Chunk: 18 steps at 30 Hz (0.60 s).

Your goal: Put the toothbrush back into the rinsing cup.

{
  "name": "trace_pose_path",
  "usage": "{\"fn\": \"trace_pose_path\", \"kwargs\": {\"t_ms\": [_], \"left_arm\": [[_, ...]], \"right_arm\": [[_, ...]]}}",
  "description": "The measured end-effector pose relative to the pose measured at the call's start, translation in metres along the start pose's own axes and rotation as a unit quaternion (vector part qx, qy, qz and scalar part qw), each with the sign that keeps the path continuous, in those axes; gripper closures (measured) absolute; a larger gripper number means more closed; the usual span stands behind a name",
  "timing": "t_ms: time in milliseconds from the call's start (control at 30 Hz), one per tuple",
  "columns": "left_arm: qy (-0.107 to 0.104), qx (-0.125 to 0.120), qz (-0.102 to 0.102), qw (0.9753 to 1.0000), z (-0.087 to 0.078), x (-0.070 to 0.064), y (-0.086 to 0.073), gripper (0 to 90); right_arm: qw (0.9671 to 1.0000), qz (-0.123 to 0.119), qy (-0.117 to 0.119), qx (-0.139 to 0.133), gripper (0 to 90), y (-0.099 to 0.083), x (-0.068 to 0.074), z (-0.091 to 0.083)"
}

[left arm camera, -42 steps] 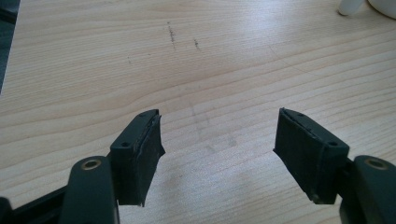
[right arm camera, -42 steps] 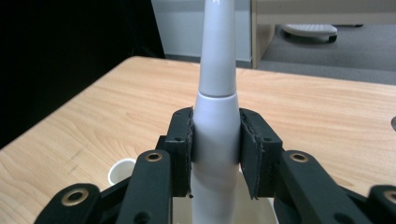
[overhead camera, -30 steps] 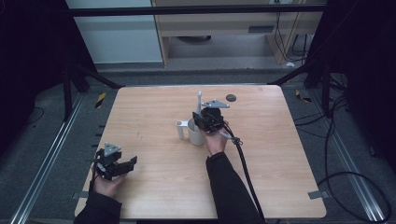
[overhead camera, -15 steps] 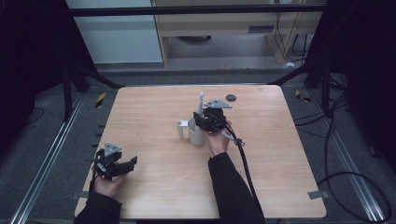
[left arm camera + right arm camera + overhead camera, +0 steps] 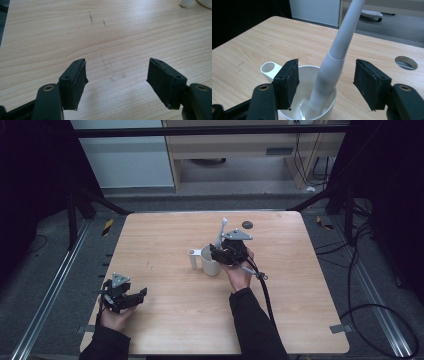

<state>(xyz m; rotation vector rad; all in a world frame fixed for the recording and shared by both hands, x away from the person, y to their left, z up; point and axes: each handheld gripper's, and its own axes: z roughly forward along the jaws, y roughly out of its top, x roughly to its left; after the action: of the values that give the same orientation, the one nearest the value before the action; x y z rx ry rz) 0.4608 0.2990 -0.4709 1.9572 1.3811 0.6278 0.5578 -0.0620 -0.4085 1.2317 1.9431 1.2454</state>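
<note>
Fingers (image 5: 287, 82) of the right gripper (image 5: 327, 83) stand open, straddling an upright white handle (image 5: 337, 55) in a cup (image 5: 329, 100). Left gripper (image 5: 117, 82) gapes empty, well apart, over the worktop (image 5: 125, 37).

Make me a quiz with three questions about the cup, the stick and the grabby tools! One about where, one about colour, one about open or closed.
1. Where does the white stick stand?
A. flat on the table
B. in the cup
C. on the floor

2. What colour is the cup?
A. white
B. red
C. blue

3. How are the right tool's jaws?
A. shut on the stick
B. shut on the cup's rim
C. open on both sides of the stick

Answers: B, its foot sits inside the cup; A, cup and stick are both white; C, gaps show on each side.
</note>
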Motion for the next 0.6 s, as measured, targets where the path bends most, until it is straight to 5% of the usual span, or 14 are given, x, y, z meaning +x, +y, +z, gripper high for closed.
{"fn": "trace_pose_path", "kwargs": {"t_ms": [200, 600], "left_arm": [[0.000, -0.001, 0.000, 1.0000, 0.000, 0.000, 0.000, 30.4], [0.001, 0.000, 0.000, 1.0000, -0.001, 0.000, 0.000, 30.3]], "right_arm": [[0.9997, -0.017, -0.020, -0.001, 29.2, 0.000, 0.002, -0.014], [0.9997, -0.013, 0.010, 0.017, 25.8, -0.017, -0.014, -0.067]]}}
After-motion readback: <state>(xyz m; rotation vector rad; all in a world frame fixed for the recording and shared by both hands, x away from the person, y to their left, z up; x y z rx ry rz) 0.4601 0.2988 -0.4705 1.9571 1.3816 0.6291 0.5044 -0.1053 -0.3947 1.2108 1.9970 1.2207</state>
